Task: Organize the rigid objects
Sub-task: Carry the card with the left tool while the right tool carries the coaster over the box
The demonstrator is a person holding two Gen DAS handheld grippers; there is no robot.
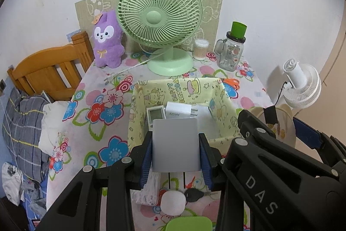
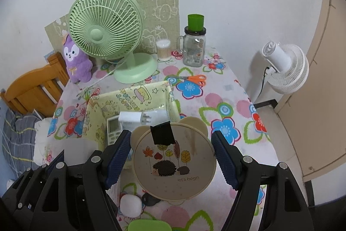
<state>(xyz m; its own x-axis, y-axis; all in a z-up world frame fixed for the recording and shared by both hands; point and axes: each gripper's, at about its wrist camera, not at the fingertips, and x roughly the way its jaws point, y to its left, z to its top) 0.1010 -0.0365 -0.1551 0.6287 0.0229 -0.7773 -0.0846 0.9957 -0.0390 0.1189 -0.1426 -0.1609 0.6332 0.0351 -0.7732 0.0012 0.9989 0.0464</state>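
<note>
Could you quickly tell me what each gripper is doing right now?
Left gripper: shut on the grey flat box.
Right gripper: shut on the round hedgehog-print mirror.

Legible markings noted as follows. The white charger (image 1: pixel 176 112), lying inside the yellow printed box (image 1: pixel 138 118) toward its far side, bears "45W" on its face. The round beige case (image 2: pixel 174 162), near centre in the right wrist view, carries "let's begin" beneath a hedgehog drawing. The black gripper body (image 1: pixel 281 192), near right in the left wrist view, shows "DAS". Lettering printed on the box's far inner wall cannot be read.
</note>
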